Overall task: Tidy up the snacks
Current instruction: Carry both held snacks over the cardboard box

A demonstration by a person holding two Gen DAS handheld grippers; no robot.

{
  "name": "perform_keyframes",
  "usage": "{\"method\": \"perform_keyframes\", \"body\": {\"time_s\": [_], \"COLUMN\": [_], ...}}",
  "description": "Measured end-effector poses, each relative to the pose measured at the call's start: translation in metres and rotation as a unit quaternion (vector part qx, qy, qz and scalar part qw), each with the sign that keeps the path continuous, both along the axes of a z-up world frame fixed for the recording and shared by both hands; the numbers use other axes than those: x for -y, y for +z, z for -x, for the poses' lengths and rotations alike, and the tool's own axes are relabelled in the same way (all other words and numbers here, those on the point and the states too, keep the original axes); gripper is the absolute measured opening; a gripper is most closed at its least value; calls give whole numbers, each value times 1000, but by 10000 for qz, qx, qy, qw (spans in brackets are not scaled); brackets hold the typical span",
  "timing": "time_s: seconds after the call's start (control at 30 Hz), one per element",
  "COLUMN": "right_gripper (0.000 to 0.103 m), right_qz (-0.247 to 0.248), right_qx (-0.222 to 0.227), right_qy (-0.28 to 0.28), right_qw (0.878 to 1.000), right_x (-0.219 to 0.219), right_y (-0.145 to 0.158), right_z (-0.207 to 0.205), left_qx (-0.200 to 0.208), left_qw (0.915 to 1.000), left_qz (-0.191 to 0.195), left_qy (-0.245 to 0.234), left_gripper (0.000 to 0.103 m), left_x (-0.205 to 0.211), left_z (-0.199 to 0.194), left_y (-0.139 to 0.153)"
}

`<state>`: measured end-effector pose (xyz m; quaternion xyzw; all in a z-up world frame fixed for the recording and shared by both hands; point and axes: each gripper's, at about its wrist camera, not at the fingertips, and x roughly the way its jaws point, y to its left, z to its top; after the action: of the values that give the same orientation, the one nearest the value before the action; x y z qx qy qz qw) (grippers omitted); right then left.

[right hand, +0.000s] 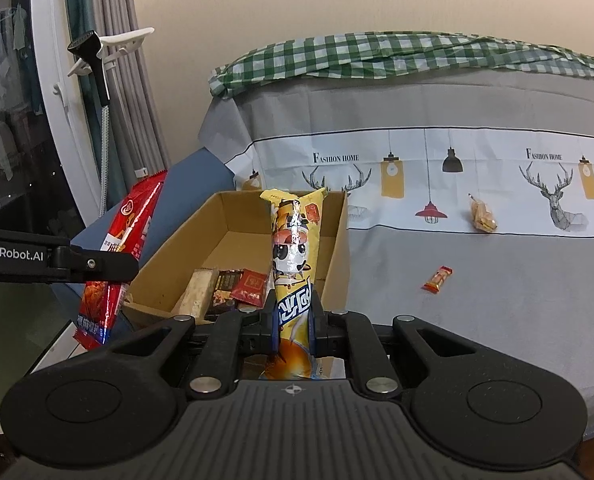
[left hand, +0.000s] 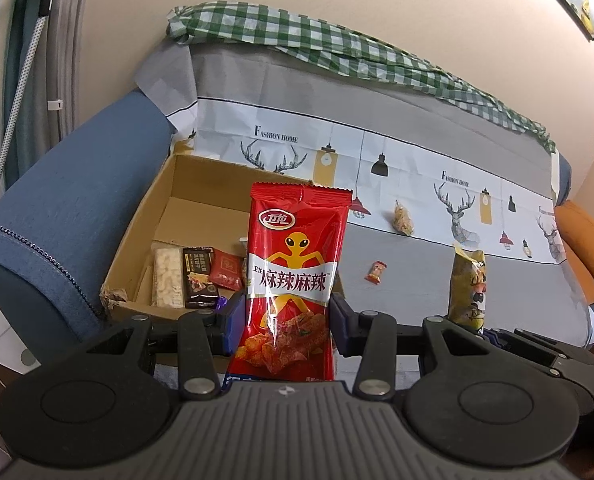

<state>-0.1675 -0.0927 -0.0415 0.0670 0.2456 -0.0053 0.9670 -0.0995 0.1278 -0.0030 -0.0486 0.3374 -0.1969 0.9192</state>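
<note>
My left gripper (left hand: pixel 284 322) is shut on a red spicy-snack packet (left hand: pixel 293 264), held upright in front of an open cardboard box (left hand: pixel 145 216) on the sofa. The box holds several small snacks (left hand: pixel 193 276). My right gripper (right hand: pixel 295 322) is shut on a yellow snack packet (right hand: pixel 295 248), upright just before the same box (right hand: pixel 337 240). The red packet (right hand: pixel 125 240) and the left gripper's arm show at the left of the right wrist view. The yellow packet (left hand: pixel 467 284) shows at the right of the left wrist view.
Two loose snacks lie on the grey sofa cover: a small red-orange one (right hand: pixel 438 279) (left hand: pixel 376 272) and a clear bag of yellowish pieces (right hand: pixel 483 216) (left hand: pixel 403 220). A blue armrest (left hand: pixel 69 216) is left of the box. An orange cushion (left hand: pixel 589 248) sits at far right.
</note>
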Motion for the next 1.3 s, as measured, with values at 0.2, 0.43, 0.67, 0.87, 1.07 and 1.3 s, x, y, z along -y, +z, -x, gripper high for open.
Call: {"method": "perform_keyframes", "body": {"time_s": [0.2, 0.43, 0.67, 0.87, 1.07, 1.3], "right_gripper": [13, 13, 13, 13, 13, 13], "right_qz": [11, 66, 240, 218, 118, 21], "right_qx": [-129, -217, -211, -270, -382, -508], "right_qy": [14, 18, 80, 182, 261, 351], "right_qw": [9999, 9997, 9995, 9992, 9989, 9981], "right_x": [0, -1, -2, -7, -12, -21], "right_y": [-5, -10, -9, -8, -8, -14], "right_z": [-8, -19, -36, -61, -100, -159], "left_qx": [-67, -86, -44, 31, -122, -326], "left_qw": [9999, 9997, 9991, 9983, 9979, 9973], "left_qz": [-21, -47, -98, -119, -149, -262], "left_qy": [95, 225, 414, 562, 622, 596], "left_gripper": [49, 49, 49, 49, 49, 49], "left_x": [-5, -14, -25, -30, -29, -20], "left_z": [-14, -31, -56, -87, -126, -175], "left_y": [-4, -7, -5, 2, -2, -18]}}
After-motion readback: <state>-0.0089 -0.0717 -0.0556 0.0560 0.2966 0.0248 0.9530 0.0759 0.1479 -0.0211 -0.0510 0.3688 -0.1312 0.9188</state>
